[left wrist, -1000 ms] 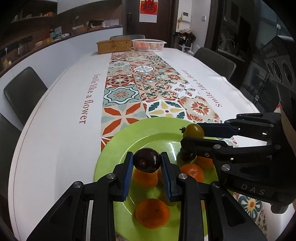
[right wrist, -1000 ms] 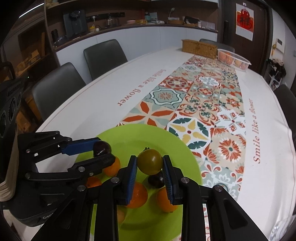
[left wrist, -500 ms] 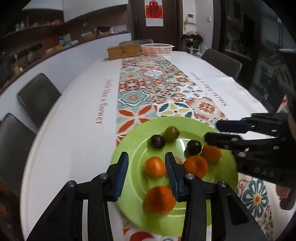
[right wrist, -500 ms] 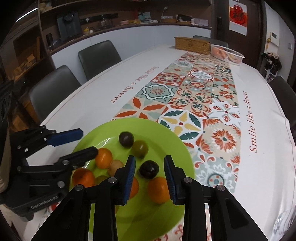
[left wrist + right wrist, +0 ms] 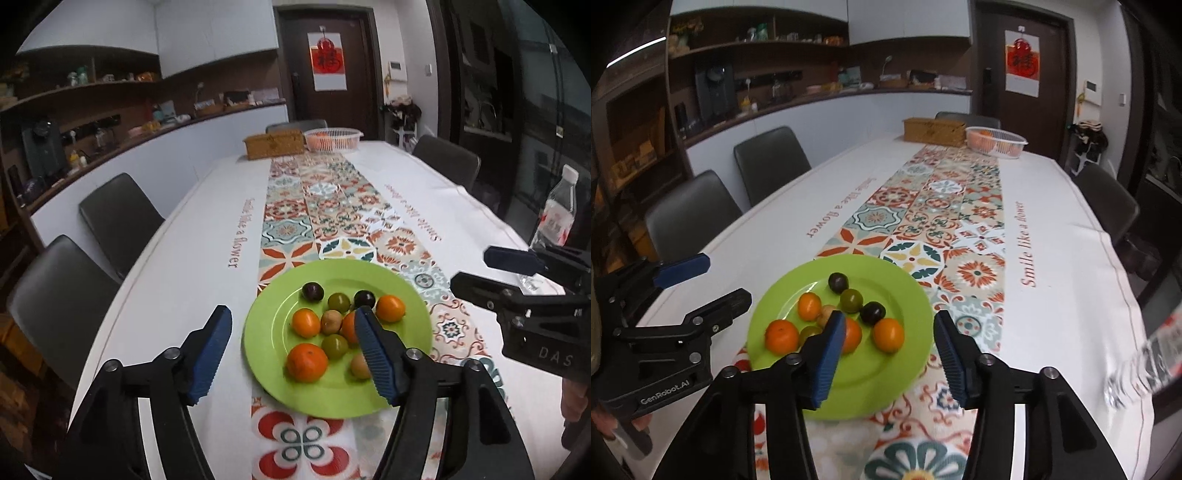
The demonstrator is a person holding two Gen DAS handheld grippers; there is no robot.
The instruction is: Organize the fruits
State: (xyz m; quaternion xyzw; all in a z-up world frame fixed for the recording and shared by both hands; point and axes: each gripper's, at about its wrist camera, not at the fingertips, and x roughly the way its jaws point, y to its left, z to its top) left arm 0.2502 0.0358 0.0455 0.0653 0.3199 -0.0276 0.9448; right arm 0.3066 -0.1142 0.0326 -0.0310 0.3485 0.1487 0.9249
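Left wrist view: the left claw (image 5: 293,349) hangs above the near end of a long tabletop (image 5: 184,258), its blue-padded jaws having just been opening and now standing wide apart with nothing between them. Below it, a green plate (image 5: 266,332) sits on the patterned runner (image 5: 325,206) close to the tabletop's near edge. On the plate lie four oranges, the largest orange (image 5: 307,362) nearest the camera, along with two dark plums, the left plum (image 5: 313,291) toward the plate's far rim, two greenish fruits and two pale brown ones. The right claw (image 5: 476,271) reaches in from the right edge of the tabletop, clear of the plate, its jaws parted and empty. A water bottle (image 5: 557,216) stands behind it. At the tabletop's far end, a woven box (image 5: 275,146) and a white basket (image 5: 333,139) sit side by side.

Right wrist view: the right claw (image 5: 890,347) hovers over the plate (image 5: 908,295), its jaws also having just been opening, now apart and holding nothing. The fruits lie loose on the plate, an orange (image 5: 888,335) showing between the pads but below them. The left claw (image 5: 722,282) stands open beside the plate's left rim, near the tabletop's left edge. Dark chairs (image 5: 772,162) line that side.
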